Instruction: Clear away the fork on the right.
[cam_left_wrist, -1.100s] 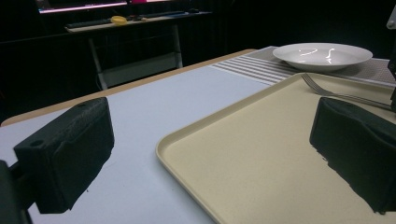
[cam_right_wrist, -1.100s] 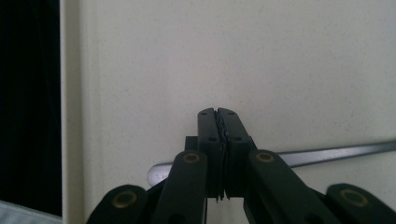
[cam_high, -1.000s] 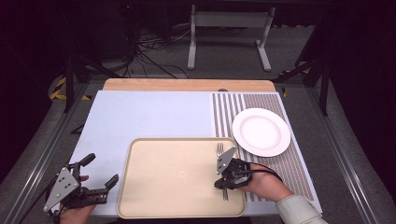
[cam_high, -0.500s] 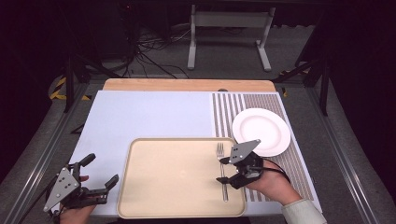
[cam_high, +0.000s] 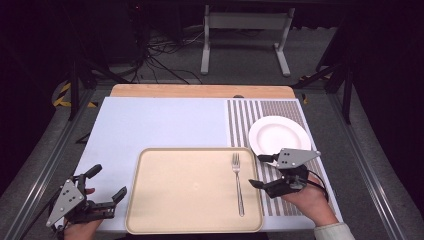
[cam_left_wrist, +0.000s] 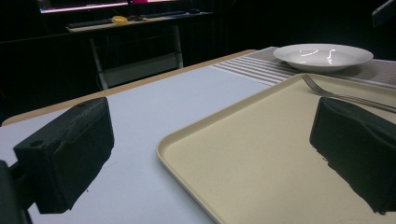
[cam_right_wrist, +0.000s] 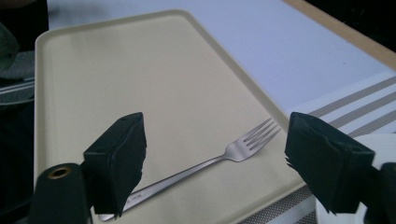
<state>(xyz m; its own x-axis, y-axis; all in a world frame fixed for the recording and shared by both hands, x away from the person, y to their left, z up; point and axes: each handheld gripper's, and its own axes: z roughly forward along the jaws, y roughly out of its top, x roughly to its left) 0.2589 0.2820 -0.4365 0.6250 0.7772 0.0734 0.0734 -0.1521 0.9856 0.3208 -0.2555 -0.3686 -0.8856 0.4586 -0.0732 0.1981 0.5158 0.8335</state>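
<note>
Right tongs (cam_high: 261, 172) jaws wide apart, nothing between them, touching nothing; they have just been opening. They hang over the striped placemat (cam_high: 250, 112) just right of the tray's right edge, held in the person's right hand (cam_high: 306, 200). In the right gripper view both black jaws stand well apart above the fork (cam_right_wrist: 205, 163), no pad on it. Left tongs (cam_high: 107, 187) also spread wide and empty, at the tabletop's near left corner, just left of the tray, held in the left hand (cam_high: 80, 227). In the left gripper view its two jaws frame the tray's near left corner without touching it.

Tabletop (cam_high: 150, 120): pale blue surface, wooden strip along the far edge, striped placemat on the right part. Tray (cam_high: 190, 190): beige, rectangular, rounded corners, flat on the near middle of the tabletop, its right edge over the placemat. Plate (cam_high: 279, 136): white, round, on the placemat, just beyond the tray's far right corner, near the right tongs. Fork: silver, lying flat inside the tray along its right side, tines toward the far edge, handle toward the person, apart from both tongs.
</note>
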